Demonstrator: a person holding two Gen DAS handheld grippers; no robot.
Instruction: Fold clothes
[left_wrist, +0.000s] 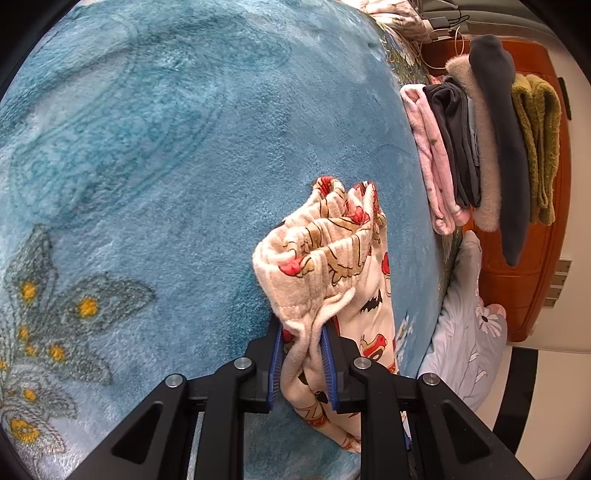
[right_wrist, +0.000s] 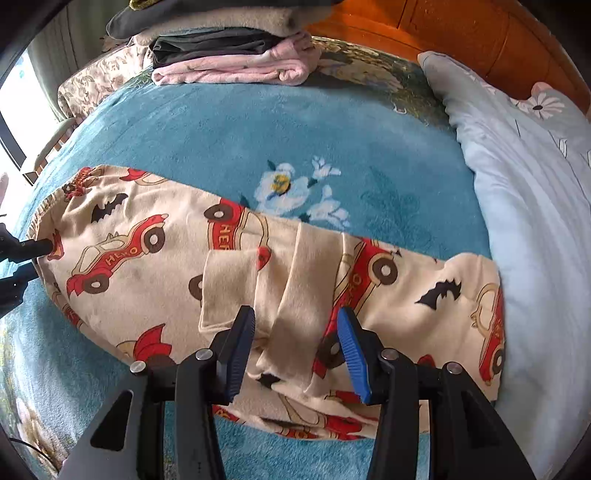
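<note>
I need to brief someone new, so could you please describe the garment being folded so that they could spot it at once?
Start at the teal plush blanket covering the bed. Lying across it, nearer than the stack of folded clothes at the far edge, is the cream fleece garment. Unlike those plain folded pieces, it is printed with red cartoon cars and black bats.

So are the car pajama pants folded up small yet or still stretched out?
Still stretched out. The car pajama pants lie long across the blue blanket, folded lengthwise only; the left gripper pinches the waistband.
</note>
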